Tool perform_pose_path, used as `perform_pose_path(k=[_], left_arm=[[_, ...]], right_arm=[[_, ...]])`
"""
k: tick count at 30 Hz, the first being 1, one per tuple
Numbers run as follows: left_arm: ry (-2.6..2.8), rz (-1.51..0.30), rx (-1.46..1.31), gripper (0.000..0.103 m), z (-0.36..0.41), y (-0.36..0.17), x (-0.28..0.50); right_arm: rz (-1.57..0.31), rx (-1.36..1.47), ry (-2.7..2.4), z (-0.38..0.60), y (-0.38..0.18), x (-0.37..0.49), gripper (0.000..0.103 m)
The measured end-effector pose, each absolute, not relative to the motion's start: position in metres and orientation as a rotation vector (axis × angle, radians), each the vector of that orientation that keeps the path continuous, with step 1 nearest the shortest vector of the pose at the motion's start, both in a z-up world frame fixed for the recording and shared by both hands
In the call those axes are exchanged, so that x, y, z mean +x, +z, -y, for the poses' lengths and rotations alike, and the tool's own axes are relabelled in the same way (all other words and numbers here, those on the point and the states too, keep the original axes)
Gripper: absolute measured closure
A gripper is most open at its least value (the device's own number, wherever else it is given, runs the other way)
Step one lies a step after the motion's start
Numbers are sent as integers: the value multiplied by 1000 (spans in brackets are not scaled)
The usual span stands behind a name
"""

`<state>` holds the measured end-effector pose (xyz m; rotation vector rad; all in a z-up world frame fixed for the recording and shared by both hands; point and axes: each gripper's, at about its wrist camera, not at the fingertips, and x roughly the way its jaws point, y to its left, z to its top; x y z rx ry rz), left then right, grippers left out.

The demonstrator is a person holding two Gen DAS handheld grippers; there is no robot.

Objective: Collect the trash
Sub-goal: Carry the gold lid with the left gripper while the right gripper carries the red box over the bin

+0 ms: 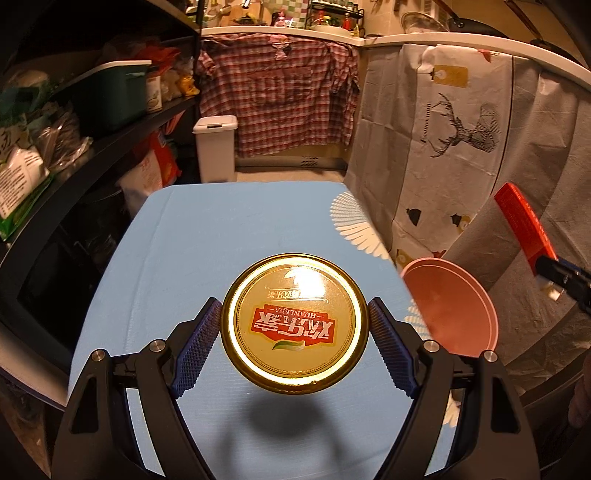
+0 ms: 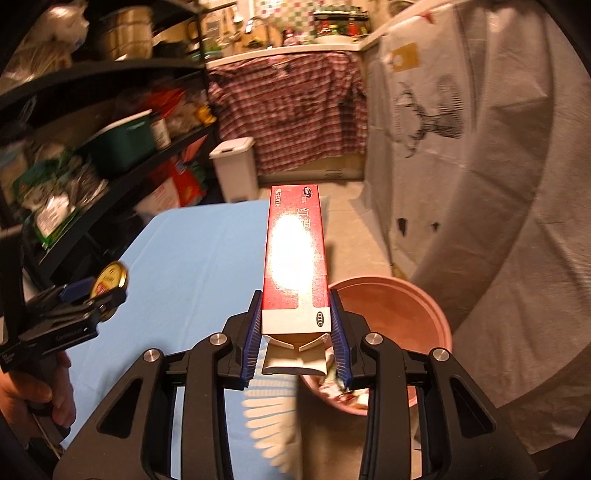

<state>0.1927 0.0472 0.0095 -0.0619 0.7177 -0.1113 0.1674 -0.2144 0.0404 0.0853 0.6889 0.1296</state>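
Two light pieces of trash hang above the blue-clothed counter (image 1: 192,236): left tongs (image 1: 294,325) clamp the stiff, slippery gold metal jar lid (image 1: 294,322) by its rim, right tongs (image 2: 295,332) squeeze the crushable red cardboard box (image 2: 295,254) near its open end, beside the round pink plastic bin (image 2: 399,314).

Centre of your left wrist view: a light blue tablecloth (image 1: 192,236) with a white feather print at its right edge. Upper centre: a red plaid shirt (image 1: 280,92) hangs below the white counter edge (image 1: 280,32). Beside it, left, a white lidded bin (image 1: 216,147) stands on the floor. Left side: dark shelving (image 1: 110,129) carrying a green box (image 1: 110,92). Right: a deer-print cloth (image 1: 458,125).
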Motion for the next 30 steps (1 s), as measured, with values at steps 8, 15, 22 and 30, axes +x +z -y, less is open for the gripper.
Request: perform_pose_path(k=[8, 15, 22, 30], left_arm=[[-161, -716, -55, 25, -13, 15, 200], [-220, -717, -62, 25, 30, 18, 216], [-282, -724, -55, 25, 76, 13, 232], [-353, -734, -51, 25, 114, 7, 252]], right_arm=[[-669, 46, 74, 262, 43, 181, 69], [-715, 121, 42, 294, 15, 190, 69], [-765, 172, 15, 309, -4, 198, 68], [-826, 178, 4, 316, -19, 208, 68]])
